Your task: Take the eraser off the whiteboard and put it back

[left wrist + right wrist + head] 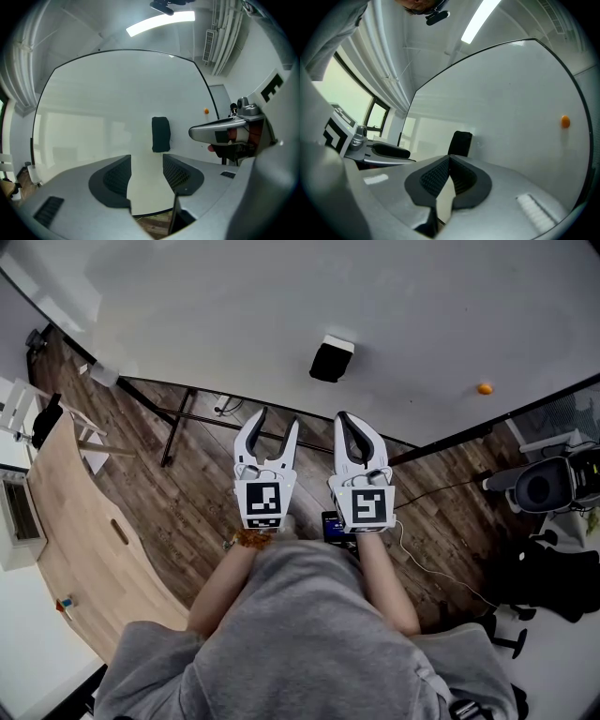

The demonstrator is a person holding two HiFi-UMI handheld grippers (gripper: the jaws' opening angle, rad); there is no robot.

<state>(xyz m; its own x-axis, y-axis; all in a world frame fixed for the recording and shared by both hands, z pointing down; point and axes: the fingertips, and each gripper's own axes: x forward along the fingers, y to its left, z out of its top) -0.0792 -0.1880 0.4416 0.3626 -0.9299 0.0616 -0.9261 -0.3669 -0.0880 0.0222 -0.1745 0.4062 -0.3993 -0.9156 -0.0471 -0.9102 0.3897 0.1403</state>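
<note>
A black eraser point(331, 359) sticks upright on the whiteboard point(234, 315), ahead of both grippers and apart from them. My left gripper point(277, 420) is open with nothing between its jaws; in the left gripper view the eraser point(161, 134) shows just beyond the gap of that gripper point(146, 161). My right gripper point(343, 418) is shut with its tips together and empty. In the right gripper view the eraser point(460, 143) stands right behind the closed tips of the right gripper point(449, 159). Both grippers point level at the board.
An orange magnet point(484, 388) sits on the board to the right of the eraser. The board's dark stand legs point(178, 423) cross the wood floor below. A light wooden table point(84, 521) lies at left, a black office chair point(548, 486) at right.
</note>
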